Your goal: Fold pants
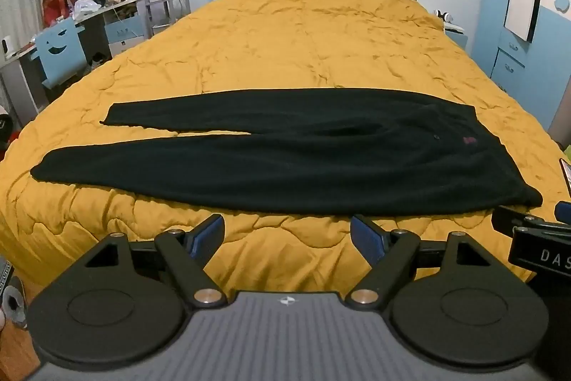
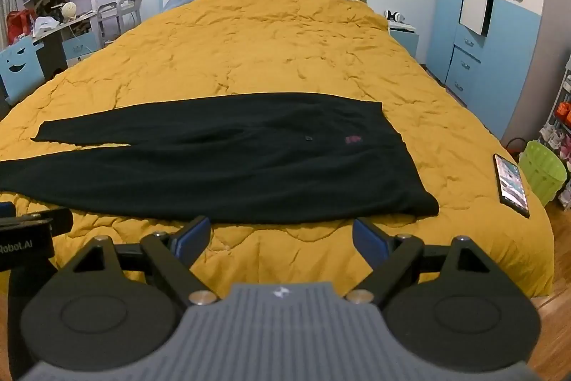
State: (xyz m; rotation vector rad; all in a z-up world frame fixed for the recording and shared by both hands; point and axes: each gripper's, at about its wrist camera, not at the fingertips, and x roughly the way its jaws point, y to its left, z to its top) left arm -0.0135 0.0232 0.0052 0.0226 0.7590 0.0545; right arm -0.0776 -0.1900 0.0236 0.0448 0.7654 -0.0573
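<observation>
Black pants (image 1: 278, 159) (image 2: 221, 163) lie flat across a yellow quilted bed (image 1: 303, 41) (image 2: 271, 49), waistband to the right, both legs stretched to the left with a narrow gap between them. A small red mark sits near the waist. My left gripper (image 1: 287, 232) hovers open over bare quilt just in front of the pants' near edge, nothing between its blue pads. My right gripper (image 2: 280, 234) is likewise open, short of the waist end's near edge. Each gripper's body shows at the side of the other view.
A phone (image 2: 511, 184) lies on the bed's right edge. A green basket (image 2: 544, 171) stands on the floor beyond it. A desk, blue chair (image 1: 59, 54) and shelves line the left side; a blue wardrobe (image 2: 478, 34) stands at the right.
</observation>
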